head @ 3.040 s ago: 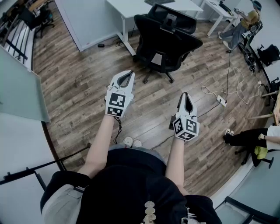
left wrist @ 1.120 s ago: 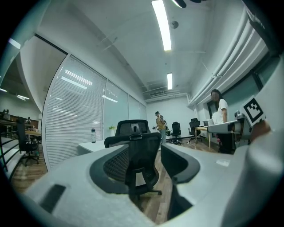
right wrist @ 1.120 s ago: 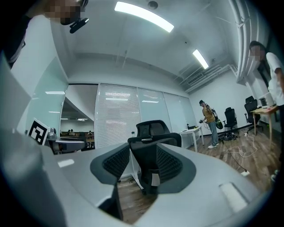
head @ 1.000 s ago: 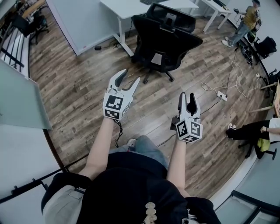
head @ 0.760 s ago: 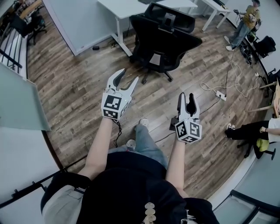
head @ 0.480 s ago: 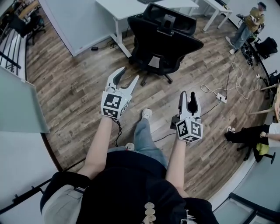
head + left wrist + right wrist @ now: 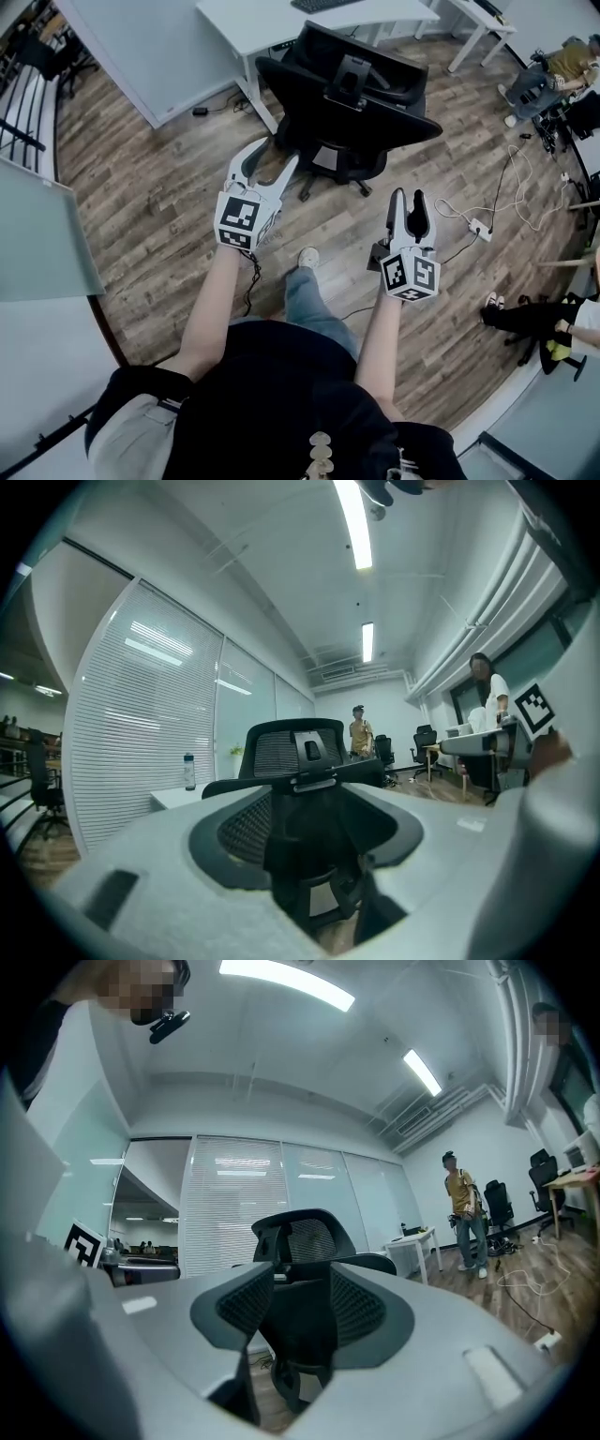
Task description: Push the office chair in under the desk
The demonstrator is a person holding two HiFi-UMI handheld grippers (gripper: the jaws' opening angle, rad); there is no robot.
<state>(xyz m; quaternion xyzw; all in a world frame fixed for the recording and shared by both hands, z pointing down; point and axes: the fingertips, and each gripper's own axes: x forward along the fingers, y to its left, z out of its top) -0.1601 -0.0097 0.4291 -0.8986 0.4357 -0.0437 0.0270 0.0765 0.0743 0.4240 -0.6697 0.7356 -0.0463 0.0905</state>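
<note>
Office chair (image 7: 347, 103), black with a mesh back and headrest, stands straight ahead of both grippers with its backrest turned toward them. It sits in front of the white desk (image 7: 272, 19), which lies beyond the chair from the grippers, and it is not yet tucked under the desktop. The left gripper (image 7: 272, 155) has its jaws spread wide with nothing between them. In the head view its tips lie over the chair's left edge, but the left gripper view shows the chair a little way ahead and untouched. The right gripper (image 7: 409, 194), level with the left and off the chair's right side, also holds its jaws apart and empty, framing the backrest in its own view. A white power strip (image 7: 481, 226) lies on the wooden floor (image 7: 159, 178) to the right of the right gripper.
</note>
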